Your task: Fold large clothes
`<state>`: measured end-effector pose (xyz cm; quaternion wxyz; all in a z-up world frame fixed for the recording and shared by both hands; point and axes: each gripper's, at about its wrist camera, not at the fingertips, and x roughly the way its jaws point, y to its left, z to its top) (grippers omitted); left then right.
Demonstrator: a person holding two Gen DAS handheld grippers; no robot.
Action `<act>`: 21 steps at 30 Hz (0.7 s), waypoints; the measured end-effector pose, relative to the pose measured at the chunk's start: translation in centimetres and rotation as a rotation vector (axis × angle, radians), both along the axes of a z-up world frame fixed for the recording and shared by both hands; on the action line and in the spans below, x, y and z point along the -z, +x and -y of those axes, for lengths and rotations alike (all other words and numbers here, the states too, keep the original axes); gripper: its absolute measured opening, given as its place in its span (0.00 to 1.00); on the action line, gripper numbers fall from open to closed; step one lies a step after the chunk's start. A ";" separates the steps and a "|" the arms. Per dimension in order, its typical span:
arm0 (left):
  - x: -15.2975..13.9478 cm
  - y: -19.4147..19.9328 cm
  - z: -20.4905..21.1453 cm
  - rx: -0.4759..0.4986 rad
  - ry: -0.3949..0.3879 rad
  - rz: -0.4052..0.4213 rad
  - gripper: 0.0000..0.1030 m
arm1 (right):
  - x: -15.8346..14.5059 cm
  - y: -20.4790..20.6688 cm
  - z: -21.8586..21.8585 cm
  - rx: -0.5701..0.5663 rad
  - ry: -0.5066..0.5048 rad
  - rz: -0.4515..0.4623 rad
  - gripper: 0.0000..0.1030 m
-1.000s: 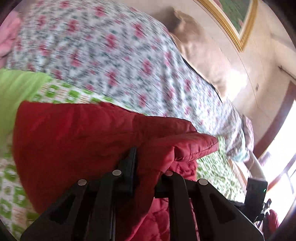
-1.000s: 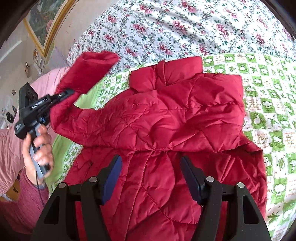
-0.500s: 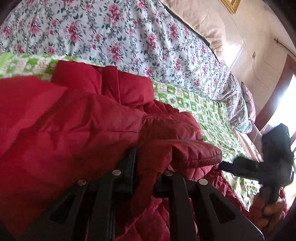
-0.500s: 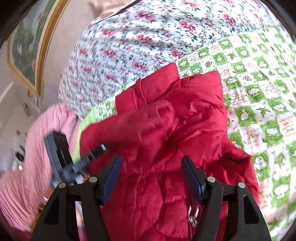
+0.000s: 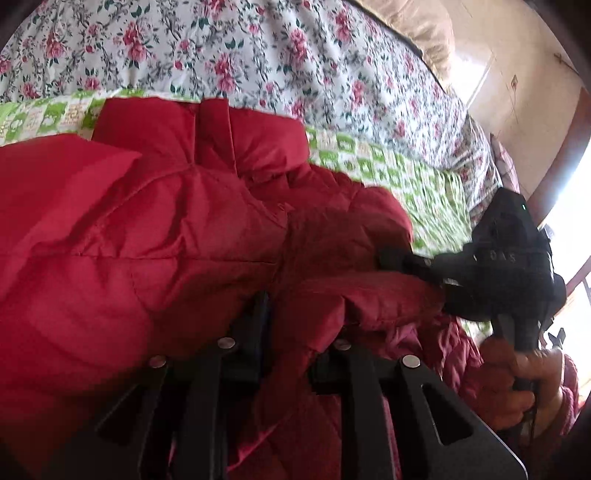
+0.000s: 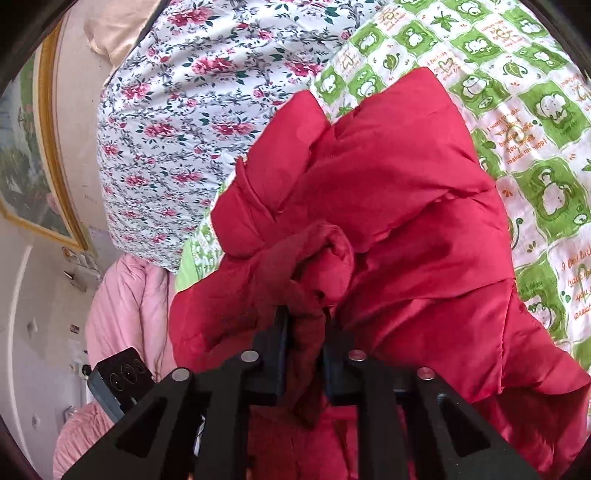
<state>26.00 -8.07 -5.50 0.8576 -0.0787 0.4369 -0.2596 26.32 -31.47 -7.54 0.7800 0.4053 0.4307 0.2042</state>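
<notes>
A red quilted jacket [image 5: 155, 236] lies on a green-and-white patterned sheet [image 5: 417, 177] on the bed, collar toward the floral bedding. My left gripper [image 5: 291, 325] is shut on a fold of the jacket's sleeve, which bulges over the fingers. In the right wrist view the jacket [image 6: 413, 206] fills the middle, and my right gripper [image 6: 304, 328] is shut on a bunched dark red cuff of the sleeve [image 6: 314, 254]. The right gripper also shows in the left wrist view [image 5: 509, 258], held by a hand at the right, its fingers buried in the red fabric.
A floral bedspread [image 6: 184, 122] covers the far side of the bed, with a beige pillow [image 5: 428, 33] beyond. A pink garment [image 6: 125, 302] lies at the left edge. A gold-framed picture [image 6: 29, 166] hangs on the wall. The green sheet [image 6: 535, 122] extends to the right.
The left gripper has carried the sleeve across over the jacket's body toward the right. The right gripper has moved in and closed on the sleeve's cuff; it was open before.
</notes>
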 end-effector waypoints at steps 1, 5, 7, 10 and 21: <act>-0.3 -0.5 -0.1 0.014 0.013 -0.011 0.15 | -0.1 0.0 0.0 0.001 -0.003 0.006 0.09; -1.8 -3.3 -1.2 0.059 0.042 -0.008 0.25 | -1.2 -0.1 -0.8 -0.016 -0.033 0.043 0.07; -2.7 -4.5 -2.3 0.074 0.027 -0.004 0.43 | -2.5 -0.3 -1.3 -0.013 -0.095 0.080 0.06; -3.7 -5.8 -4.3 0.059 0.013 0.005 0.52 | -4.5 -0.5 -1.0 0.017 -0.137 0.130 0.05; -5.0 -0.4 -13.1 -0.231 -0.043 0.056 0.52 | -8.9 -2.9 1.4 0.127 -0.375 0.284 0.04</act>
